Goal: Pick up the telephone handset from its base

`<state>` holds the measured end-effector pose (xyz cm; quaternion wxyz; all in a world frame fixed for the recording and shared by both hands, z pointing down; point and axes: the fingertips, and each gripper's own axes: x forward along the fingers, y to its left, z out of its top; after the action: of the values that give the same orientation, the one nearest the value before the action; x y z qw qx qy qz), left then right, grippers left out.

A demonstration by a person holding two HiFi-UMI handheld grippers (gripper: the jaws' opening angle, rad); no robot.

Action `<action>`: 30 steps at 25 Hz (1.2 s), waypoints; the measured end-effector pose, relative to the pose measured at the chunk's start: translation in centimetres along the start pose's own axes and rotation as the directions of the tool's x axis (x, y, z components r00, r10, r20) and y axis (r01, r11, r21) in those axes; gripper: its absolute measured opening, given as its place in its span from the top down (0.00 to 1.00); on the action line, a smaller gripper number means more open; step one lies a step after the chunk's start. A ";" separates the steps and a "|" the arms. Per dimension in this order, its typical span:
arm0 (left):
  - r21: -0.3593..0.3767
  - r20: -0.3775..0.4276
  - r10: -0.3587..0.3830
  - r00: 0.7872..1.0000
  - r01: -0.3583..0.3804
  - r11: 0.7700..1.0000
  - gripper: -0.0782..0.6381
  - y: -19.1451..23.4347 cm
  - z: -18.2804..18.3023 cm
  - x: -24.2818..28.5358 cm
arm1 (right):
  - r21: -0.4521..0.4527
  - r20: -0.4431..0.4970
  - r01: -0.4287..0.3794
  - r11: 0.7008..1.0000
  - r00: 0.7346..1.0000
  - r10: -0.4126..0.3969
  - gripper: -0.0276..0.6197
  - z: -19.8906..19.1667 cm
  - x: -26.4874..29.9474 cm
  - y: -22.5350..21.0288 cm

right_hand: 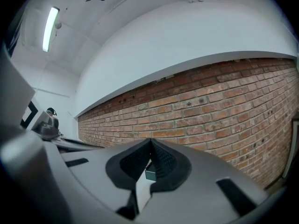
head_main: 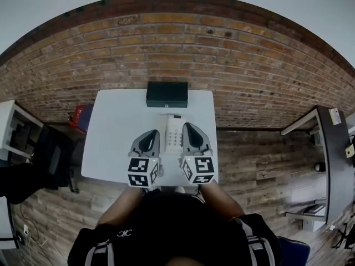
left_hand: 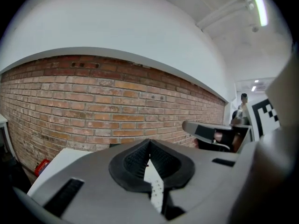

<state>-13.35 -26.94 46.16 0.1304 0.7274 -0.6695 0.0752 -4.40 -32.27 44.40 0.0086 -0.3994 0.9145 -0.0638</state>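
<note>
Overhead, your left gripper (head_main: 151,134) and right gripper (head_main: 188,129) flank the telephone (head_main: 173,133) on the table (head_main: 111,137), each with jaws pressed together, empty. The left gripper view shows only a sliver of it.

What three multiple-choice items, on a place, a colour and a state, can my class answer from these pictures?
1. Where does the telephone lie?
A. On the table, between the left hand-held gripper and the right hand-held gripper.
B. On the floor.
C. On a chair.

2. What colour is the box at the table's far edge?
A. White.
B. Black.
C. Red.

3. How do the left hand-held gripper's jaws stand?
A. Wide apart.
B. Clamped on the telephone.
C. Together, holding nothing.

Answers: 1 A, the head view shows it between them; 2 B, it is dark against the white table; 3 C, the left gripper view shows the jaws meeting.
</note>
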 end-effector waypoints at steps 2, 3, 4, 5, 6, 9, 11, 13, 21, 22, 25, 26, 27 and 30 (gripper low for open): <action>-0.013 -0.019 -0.006 1.000 0.006 1.000 0.89 0.9 -0.2 0.9 | -0.016 -0.003 0.006 1.000 1.000 -0.006 0.96 -0.2 0.6 0.1; -0.014 -0.024 -0.009 1.000 0.008 1.000 0.89 1.2 -0.3 1.2 | -0.030 -0.003 0.010 1.000 1.000 -0.010 0.96 -0.3 0.9 0.2; -0.012 -0.031 -0.010 0.999 0.009 1.000 0.89 1.5 -0.5 1.6 | -0.040 -0.006 0.013 0.999 1.000 -0.013 0.96 -0.5 1.1 0.2; -0.012 -0.042 -0.012 0.999 0.012 1.000 0.89 1.8 -0.8 2.0 | -0.042 -0.012 0.016 0.999 1.000 -0.017 0.96 -0.8 1.4 0.2; -0.020 -0.055 -0.018 0.998 0.017 1.000 0.89 2.0 -1.1 2.3 | -0.040 -0.020 0.020 0.999 1.000 -0.021 0.96 -1.0 1.6 0.3; -0.047 -0.079 -0.036 0.996 0.033 0.998 0.89 2.3 -1.8 3.0 | -0.033 -0.041 0.028 0.999 0.999 -0.029 0.96 -1.4 1.6 0.3; -0.046 -0.089 -0.035 0.995 0.031 0.998 0.89 2.8 -2.3 3.6 | -0.039 -0.048 0.029 0.999 0.998 -0.031 0.96 -1.6 1.8 0.4; -0.043 -0.111 -0.022 0.994 0.017 0.999 0.89 3.4 -3.3 4.4 | -0.040 -0.057 0.034 0.999 0.998 -0.036 0.96 -2.0 1.8 0.4; -0.113 -0.222 -0.016 0.975 -0.010 0.994 0.89 4.6 -9.1 7.9 | -0.029 -0.108 0.063 0.998 0.992 -0.066 0.96 -3.8 1.3 -0.2; -0.114 -0.233 -0.016 0.972 -0.011 0.993 0.89 4.7 -9.6 8.2 | -0.033 -0.110 0.068 0.997 0.991 -0.071 0.96 -3.9 1.2 -0.3; -0.108 -0.271 -0.032 0.962 0.003 0.994 0.88 4.5 -10.8 9.2 | -0.038 -0.118 0.086 0.996 0.989 -0.090 0.96 -4.1 0.9 -0.8; -0.105 -0.287 -0.045 0.957 0.015 0.994 0.84 4.3 -11.2 9.5 | -0.038 -0.119 0.093 0.995 0.988 -0.096 0.96 -4.1 0.8 -1.0; -0.101 -0.303 -0.055 0.951 0.025 0.995 0.75 4.2 -11.6 9.9 | -0.037 -0.119 0.099 0.994 0.988 -0.103 0.96 -4.1 0.7 -1.2; -0.097 -0.335 -0.038 0.942 0.006 0.995 0.66 4.3 -13.0 10.9 | -0.033 -0.121 0.114 0.993 0.986 -0.117 0.96 -4.1 0.1 -1.8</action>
<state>-15.78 -33.87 62.01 0.2780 0.7043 -0.6322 0.1647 -3.45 -33.12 48.74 -0.0566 -0.4471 0.8894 -0.0768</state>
